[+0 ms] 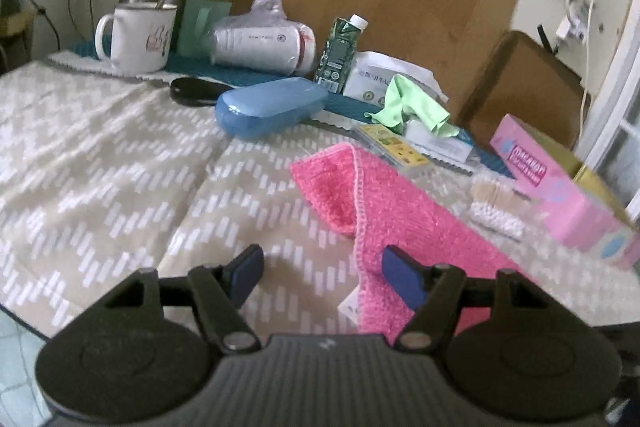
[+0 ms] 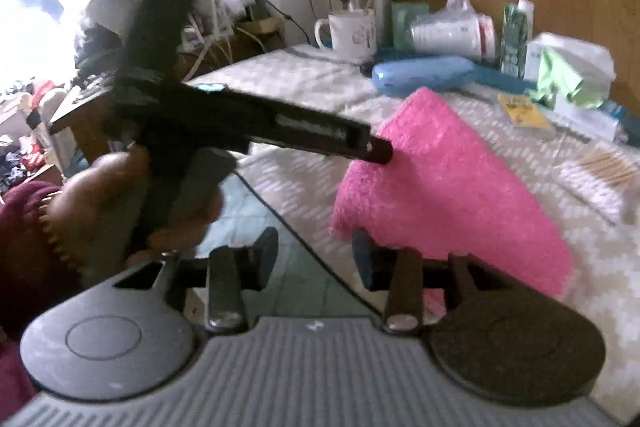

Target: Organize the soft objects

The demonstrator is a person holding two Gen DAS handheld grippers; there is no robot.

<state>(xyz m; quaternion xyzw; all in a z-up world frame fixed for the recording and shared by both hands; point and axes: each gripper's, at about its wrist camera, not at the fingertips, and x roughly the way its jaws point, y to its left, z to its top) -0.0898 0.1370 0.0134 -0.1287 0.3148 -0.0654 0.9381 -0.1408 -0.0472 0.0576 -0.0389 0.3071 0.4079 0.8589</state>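
Pink towel (image 1: 404,223): folded on the patterned counter (image 1: 100,163). Left hand-held gripper (image 1: 322,275) and right hand-held gripper (image 2: 316,257): both agape, empty. Risk: your pads snag one layer, unfolding it

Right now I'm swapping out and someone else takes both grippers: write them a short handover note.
Left gripper: open, nothing between its pads, at the pink towel's near edge.
Right gripper: open, empty, at the towel's near corner.
Towel: on the patterned cloth, partly folded, one corner turned over.
Green cloth: crumpled among the clutter at the back.
Done: a first fold, apparently.
Left: finish folding the towel, then handle the green cloth.
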